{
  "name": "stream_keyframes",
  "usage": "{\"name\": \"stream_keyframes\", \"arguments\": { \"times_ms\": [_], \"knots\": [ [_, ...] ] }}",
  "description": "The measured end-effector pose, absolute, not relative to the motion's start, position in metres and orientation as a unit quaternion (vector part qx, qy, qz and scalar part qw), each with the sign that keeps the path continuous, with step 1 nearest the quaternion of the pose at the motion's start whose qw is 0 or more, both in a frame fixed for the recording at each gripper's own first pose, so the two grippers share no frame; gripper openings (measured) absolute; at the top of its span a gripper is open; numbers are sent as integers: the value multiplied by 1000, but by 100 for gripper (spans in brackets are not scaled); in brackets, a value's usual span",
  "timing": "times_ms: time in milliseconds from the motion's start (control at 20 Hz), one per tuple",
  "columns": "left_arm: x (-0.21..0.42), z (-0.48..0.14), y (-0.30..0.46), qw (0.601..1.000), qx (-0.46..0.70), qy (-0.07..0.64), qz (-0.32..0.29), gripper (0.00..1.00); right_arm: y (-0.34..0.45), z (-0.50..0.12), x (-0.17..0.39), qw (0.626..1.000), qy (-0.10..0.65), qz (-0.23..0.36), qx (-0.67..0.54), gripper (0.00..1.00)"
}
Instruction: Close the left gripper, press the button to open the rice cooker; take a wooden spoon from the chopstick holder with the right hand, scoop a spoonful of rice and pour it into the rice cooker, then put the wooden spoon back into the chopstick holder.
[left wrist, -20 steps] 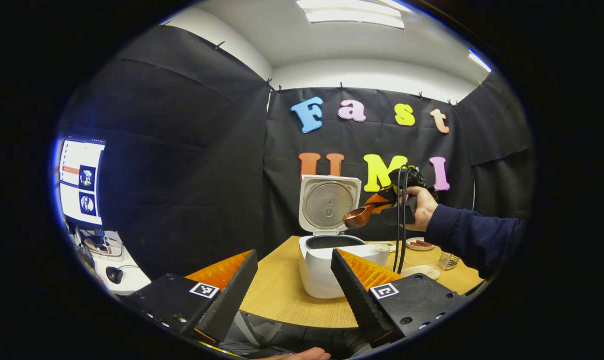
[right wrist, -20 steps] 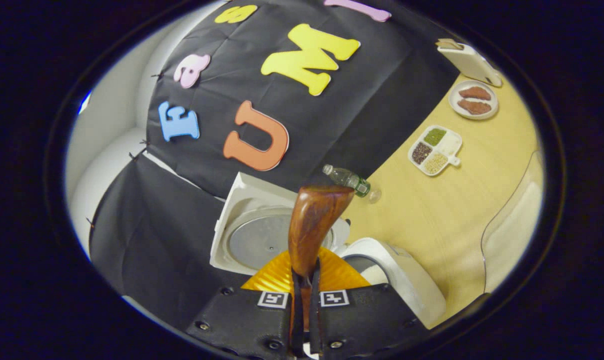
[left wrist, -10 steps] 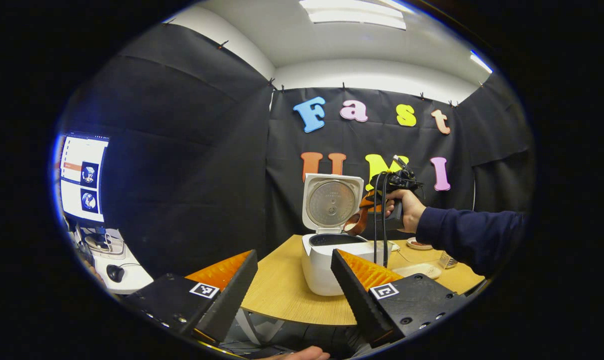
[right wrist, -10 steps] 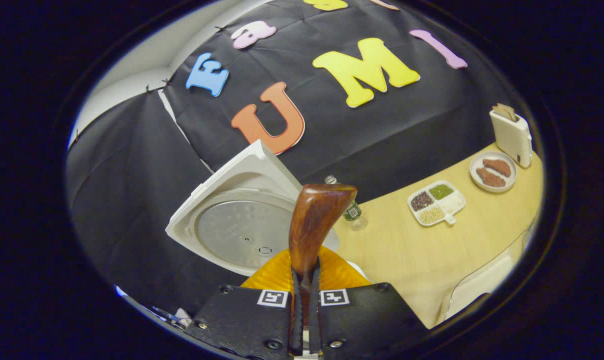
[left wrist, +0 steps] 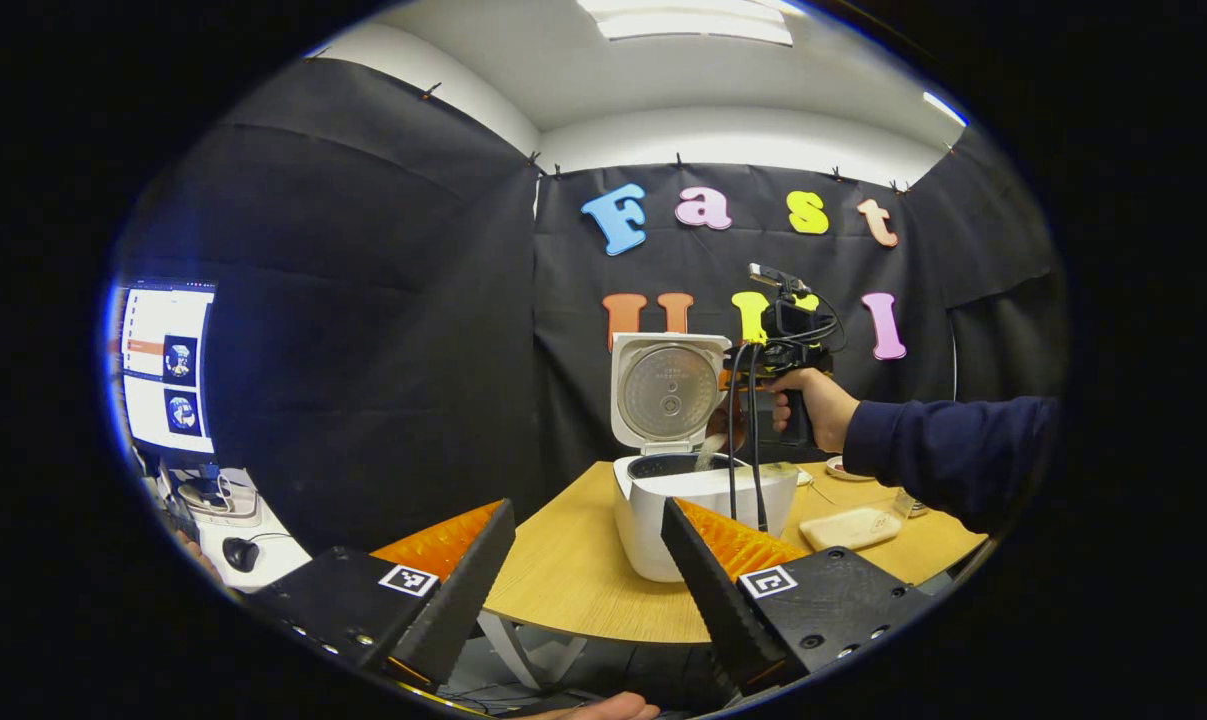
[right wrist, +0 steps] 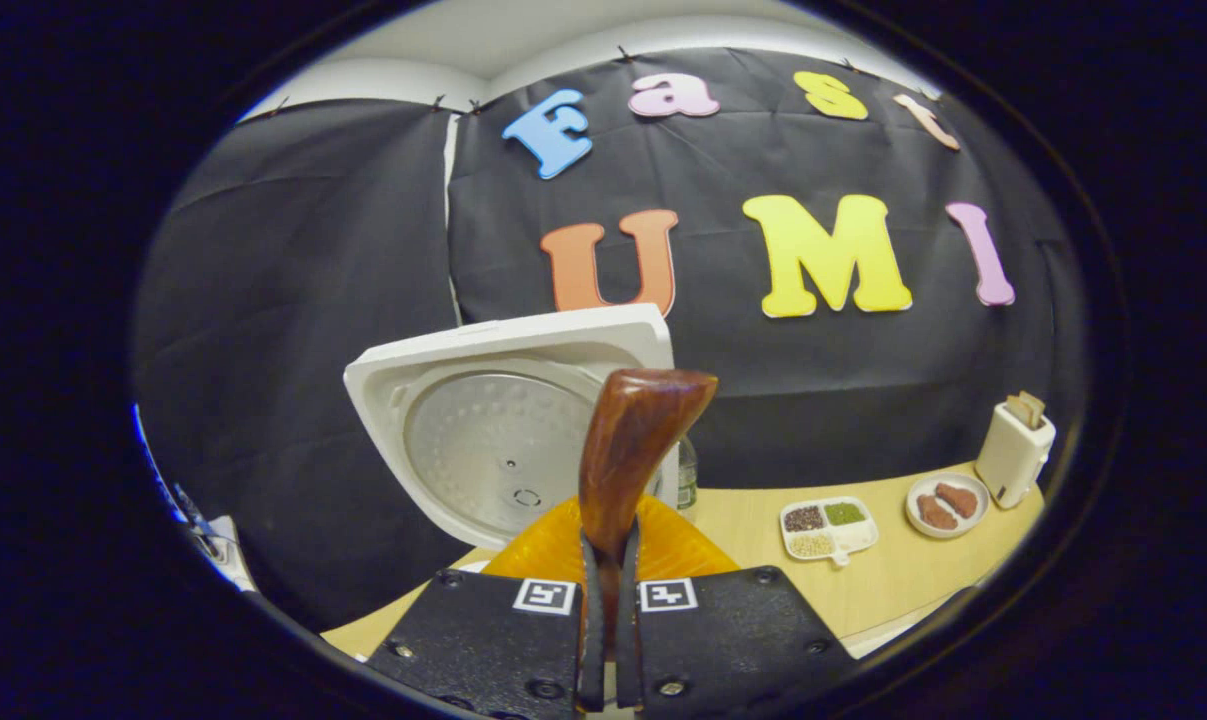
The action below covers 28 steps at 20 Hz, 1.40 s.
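Observation:
The white rice cooker [left wrist: 703, 495] stands on the wooden table [left wrist: 573, 580] with its lid [left wrist: 668, 390] up. Above the pot a hand holds my right gripper [left wrist: 738, 395], and a pale streak of rice [left wrist: 706, 455] falls from it into the pot. In the right gripper view, my right gripper [right wrist: 608, 550] is shut on the brown wooden spoon [right wrist: 631, 445], whose bowl is turned away, in front of the raised lid [right wrist: 503, 440]. My left gripper [left wrist: 588, 505] hangs open and holds nothing, well short of the table's near edge.
A divided tray of grains [right wrist: 828, 527], a plate of meat [right wrist: 946, 503], a toaster [right wrist: 1013, 452] and a water bottle [right wrist: 687, 480] stand along the table's back. A flat white tray [left wrist: 848, 527] lies right of the cooker. A monitor [left wrist: 163, 365] glows far left.
The right gripper has moved left over the open pot and rolled, tipping the spoon so rice spills out. The left gripper has stayed open and barely shifted.

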<state>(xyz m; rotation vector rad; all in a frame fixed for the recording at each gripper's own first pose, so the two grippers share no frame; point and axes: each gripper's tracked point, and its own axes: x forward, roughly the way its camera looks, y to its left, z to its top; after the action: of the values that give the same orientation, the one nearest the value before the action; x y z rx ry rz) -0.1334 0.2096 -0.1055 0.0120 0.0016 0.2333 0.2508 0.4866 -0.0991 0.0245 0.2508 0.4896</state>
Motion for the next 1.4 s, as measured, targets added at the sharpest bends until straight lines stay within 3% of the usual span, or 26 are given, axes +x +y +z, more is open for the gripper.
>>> {"name": "stream_keyframes", "arguments": {
  "times_ms": [450,950,1400],
  "knots": [
    [-136,-96,214,992,-2,-7,127,94,507,-87,223,946,-12,284,-154,11],
    [-127,-103,211,994,-6,4,111,94,468,-86,220,956,1,271,-113,11],
    [-119,-96,203,995,-3,1,97,94,368,-57,210,967,-7,246,-66,12]
  ]
}}
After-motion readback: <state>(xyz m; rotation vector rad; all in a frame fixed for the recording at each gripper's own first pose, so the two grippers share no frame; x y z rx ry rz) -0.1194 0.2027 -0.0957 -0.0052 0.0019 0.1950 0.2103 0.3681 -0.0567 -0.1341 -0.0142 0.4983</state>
